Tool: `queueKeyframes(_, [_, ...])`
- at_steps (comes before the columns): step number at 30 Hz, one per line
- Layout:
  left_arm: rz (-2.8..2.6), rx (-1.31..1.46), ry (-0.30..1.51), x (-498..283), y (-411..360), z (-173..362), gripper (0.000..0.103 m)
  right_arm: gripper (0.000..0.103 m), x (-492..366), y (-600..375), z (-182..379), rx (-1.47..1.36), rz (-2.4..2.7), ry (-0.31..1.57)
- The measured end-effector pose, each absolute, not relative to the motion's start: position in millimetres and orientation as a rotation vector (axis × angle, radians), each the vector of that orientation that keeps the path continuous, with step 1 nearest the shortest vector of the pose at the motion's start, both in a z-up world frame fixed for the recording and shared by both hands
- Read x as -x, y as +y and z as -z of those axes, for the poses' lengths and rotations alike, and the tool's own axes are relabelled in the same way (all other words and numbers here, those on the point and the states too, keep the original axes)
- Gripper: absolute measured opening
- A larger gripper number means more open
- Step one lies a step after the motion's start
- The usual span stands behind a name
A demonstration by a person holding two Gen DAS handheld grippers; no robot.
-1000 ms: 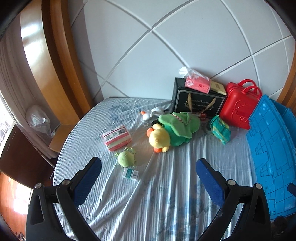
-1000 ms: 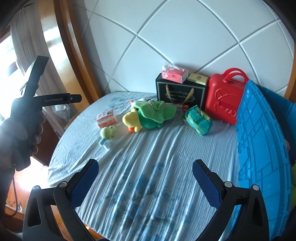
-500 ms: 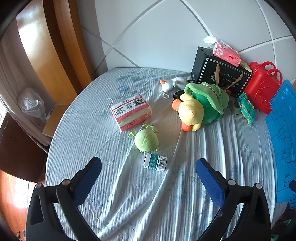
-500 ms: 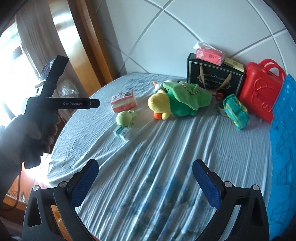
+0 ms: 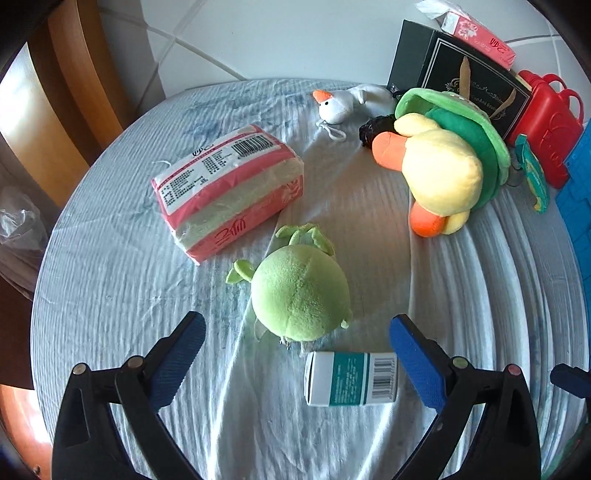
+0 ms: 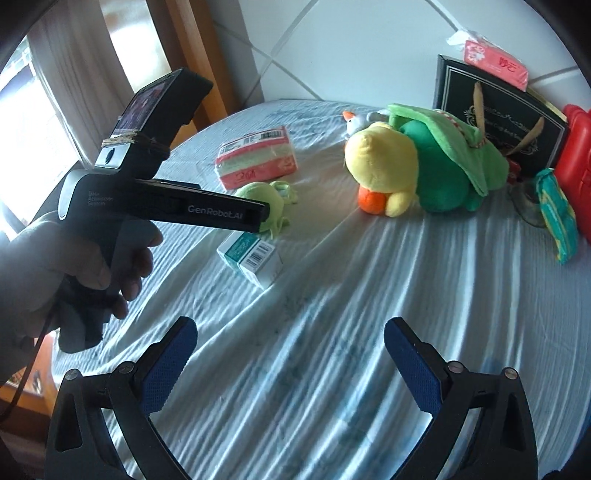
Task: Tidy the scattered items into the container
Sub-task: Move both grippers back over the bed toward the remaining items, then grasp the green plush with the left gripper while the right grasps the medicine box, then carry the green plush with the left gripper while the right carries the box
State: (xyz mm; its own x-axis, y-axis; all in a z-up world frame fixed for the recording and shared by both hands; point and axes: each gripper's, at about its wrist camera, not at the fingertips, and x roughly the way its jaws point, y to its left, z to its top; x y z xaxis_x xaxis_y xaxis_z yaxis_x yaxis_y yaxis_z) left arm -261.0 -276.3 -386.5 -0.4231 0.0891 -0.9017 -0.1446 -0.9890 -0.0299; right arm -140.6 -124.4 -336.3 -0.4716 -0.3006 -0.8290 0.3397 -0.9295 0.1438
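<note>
My left gripper (image 5: 297, 328) is open just above the table, its blue pads either side of a round green plush (image 5: 301, 293). A small white-and-teal box (image 5: 351, 378) lies right below the plush, near the right finger. A pink tissue pack (image 5: 229, 194) lies behind on the left, a yellow duck plush in green (image 5: 447, 166) on the right, a small white goose (image 5: 336, 107) further back. The blue container (image 5: 580, 192) shows at the right edge. My right gripper (image 6: 290, 354) is open over bare cloth, the green plush (image 6: 258, 201) and box (image 6: 251, 258) ahead to its left.
A black gift box (image 5: 458, 74) with a pink tissue box (image 5: 476, 35) on top stands at the back, a red toy case (image 5: 546, 118) beside it. A teal pouch (image 6: 556, 218) lies near the case. A hand (image 6: 55, 280) holds the left tool. The table's edge curves at left.
My left gripper has moved forward and down toward the green plush, which now sits between its fingers. The right gripper has also advanced a little and turned left.
</note>
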Motion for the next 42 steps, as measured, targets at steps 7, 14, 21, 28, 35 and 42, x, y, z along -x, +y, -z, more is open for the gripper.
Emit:
queueKeyframes(7, [-2.483,1.58,0.02,270,-282,407,0.056,0.103,177,-153,363,-1.305,2.413,0.092])
queueKeyframes(14, [-2.533,1.524,-0.127,254,-323,393,0.055,0.103,195,-194,392,-1.296,2.357,0.211])
queueKeyframes(21, [-2.6,1.516,-0.165,236,-362,381,0.055,0.102,211,-211,417,-1.37,2.369,0.254])
queueKeyframes(28, [-2.612,1.516,-0.195,224,-370,381,0.055,0.072,221,-221,423,-1.412,2.382,0.266])
queueKeyframes(35, [-2.624,1.514,-0.217,216,-367,377,0.055,0.065,216,-216,412,-1.384,2.378,0.268])
queueKeyframes(42, [-2.65,1.492,-0.217,202,-361,361,0.055,0.065,200,-205,393,-1.354,2.372,0.249])
